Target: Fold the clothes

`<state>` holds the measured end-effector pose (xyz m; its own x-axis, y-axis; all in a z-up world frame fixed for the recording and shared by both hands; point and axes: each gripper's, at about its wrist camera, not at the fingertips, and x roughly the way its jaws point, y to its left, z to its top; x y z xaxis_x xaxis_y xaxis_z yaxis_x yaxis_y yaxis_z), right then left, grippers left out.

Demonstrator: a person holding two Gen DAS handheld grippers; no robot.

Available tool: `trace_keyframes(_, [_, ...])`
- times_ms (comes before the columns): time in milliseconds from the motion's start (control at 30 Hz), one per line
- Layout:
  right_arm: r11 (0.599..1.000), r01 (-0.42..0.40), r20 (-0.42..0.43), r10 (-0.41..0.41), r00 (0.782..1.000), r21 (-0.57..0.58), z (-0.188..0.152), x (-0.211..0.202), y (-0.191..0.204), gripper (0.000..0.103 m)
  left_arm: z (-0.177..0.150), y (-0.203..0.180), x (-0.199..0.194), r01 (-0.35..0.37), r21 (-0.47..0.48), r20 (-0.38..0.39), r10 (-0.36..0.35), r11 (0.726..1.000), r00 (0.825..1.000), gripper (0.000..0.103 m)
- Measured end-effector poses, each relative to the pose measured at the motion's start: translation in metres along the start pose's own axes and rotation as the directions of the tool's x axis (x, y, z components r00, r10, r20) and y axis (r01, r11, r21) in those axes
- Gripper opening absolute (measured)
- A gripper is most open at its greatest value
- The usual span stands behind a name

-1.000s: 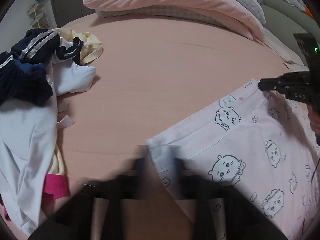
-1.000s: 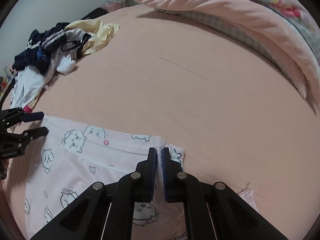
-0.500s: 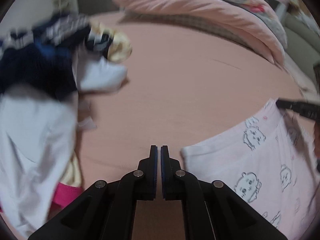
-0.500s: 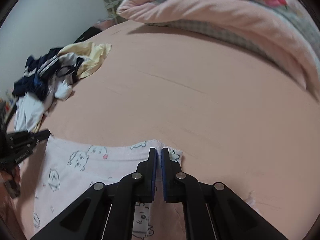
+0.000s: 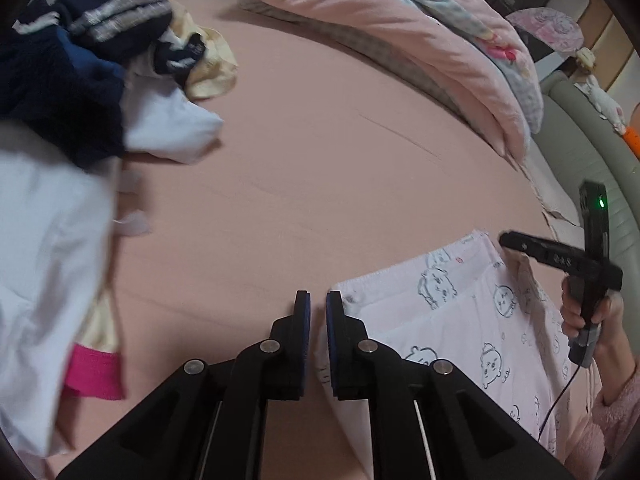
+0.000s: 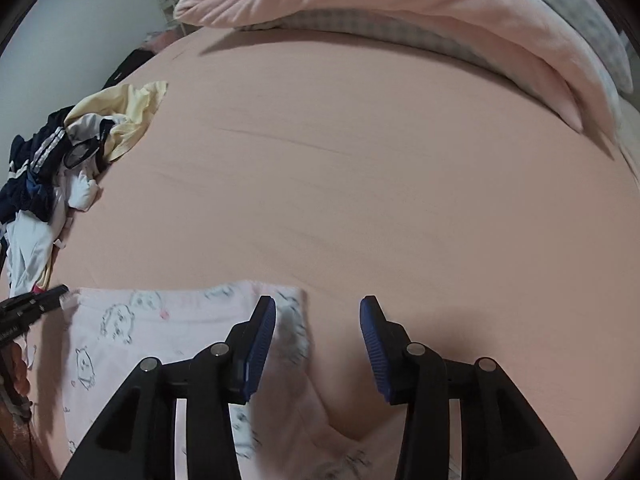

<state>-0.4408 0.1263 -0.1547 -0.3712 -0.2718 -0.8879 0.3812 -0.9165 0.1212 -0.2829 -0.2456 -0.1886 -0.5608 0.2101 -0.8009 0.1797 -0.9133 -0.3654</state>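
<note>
Right tool (image 6: 318, 340) just opening, empty; clothes pile (image 5: 68, 92) beside pajamas (image 5: 460, 320).

No text, label or number reads clearly; small white markings on the right gripper (image 5: 560, 258) are too blurred.

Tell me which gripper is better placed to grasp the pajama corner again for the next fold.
Probably the right gripper: its jaws have just been opening, and the pajama corner lies at its left finger. The left gripper is shut, beside the other corner.
</note>
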Motion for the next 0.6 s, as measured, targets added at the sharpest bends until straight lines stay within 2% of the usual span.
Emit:
trace_keyframes(133, [0.988,-0.151,-0.073,0.152,0.986,0.019,-0.008,0.013,-0.004,0.044,0.003,0.004,0.021,0.119,-0.007,-0.078,-0.119,0.993,0.99,0.007])
trace_keyframes(167, [0.981,-0.192,-0.082,0.193,0.978,0.021,-0.009,0.016,-0.001,0.044,0.002,0.003,0.027,0.135,-0.004,-0.095,-0.135,0.991,0.986,0.007])
trace_keyframes(200, [0.976,-0.217,-0.085,0.218,0.972,0.02,-0.009,0.018,0.001,0.044,0.0,-0.001,0.032,0.12,0.01,-0.095,-0.118,0.993,0.988,0.007])
trace_keyframes(233, [0.978,-0.207,-0.075,0.208,0.975,0.01,-0.008,0.02,0.004,0.041,-0.003,-0.005,0.035,0.105,0.025,-0.086,-0.103,0.994,0.991,0.007])
trace_keyframes(267, [0.98,-0.198,-0.065,0.197,0.978,0.0,-0.007,0.022,0.007,0.032,-0.003,-0.008,0.033,0.087,0.041,-0.061,-0.084,0.995,0.995,0.006])
trace_keyframes(300, [0.981,-0.194,-0.058,0.193,0.979,-0.005,-0.005,0.024,0.009,0.014,-0.003,-0.012,0.03,0.056,0.061,-0.037,-0.054,0.997,0.998,0.004])
trace_keyframes(333, [0.979,-0.201,-0.055,0.201,0.978,-0.004,-0.002,0.024,0.01,0.009,-0.001,-0.013,0.025,0.026,0.076,-0.009,-0.025,0.997,1.0,0.003])
trace_keyframes(433, [0.976,-0.215,-0.012,0.214,0.977,-0.047,0.004,0.014,0.017,0.008,0.006,-0.008,0.005,-0.053,0.078,0.09,0.046,0.996,0.995,0.003])
trace_keyframes(500, [0.977,-0.211,-0.007,0.211,0.977,-0.034,0.007,0.012,0.012,0.008,0.011,0.005,0.002,-0.062,0.035,0.093,0.058,0.997,0.994,0.002])
trace_keyframes(567, [0.985,-0.173,-0.042,0.172,0.984,-0.02,0.011,0.025,0.007,0.009,0.01,0.014,0.009,-0.083,0.013,0.067,0.082,0.996,0.994,0.002])
trace_keyframes(600, [0.987,-0.161,-0.065,0.159,0.985,-0.016,0.012,0.032,0.005,0.011,0.008,0.02,0.015,-0.03,-0.029,0.039,0.031,0.999,0.999,0.002])
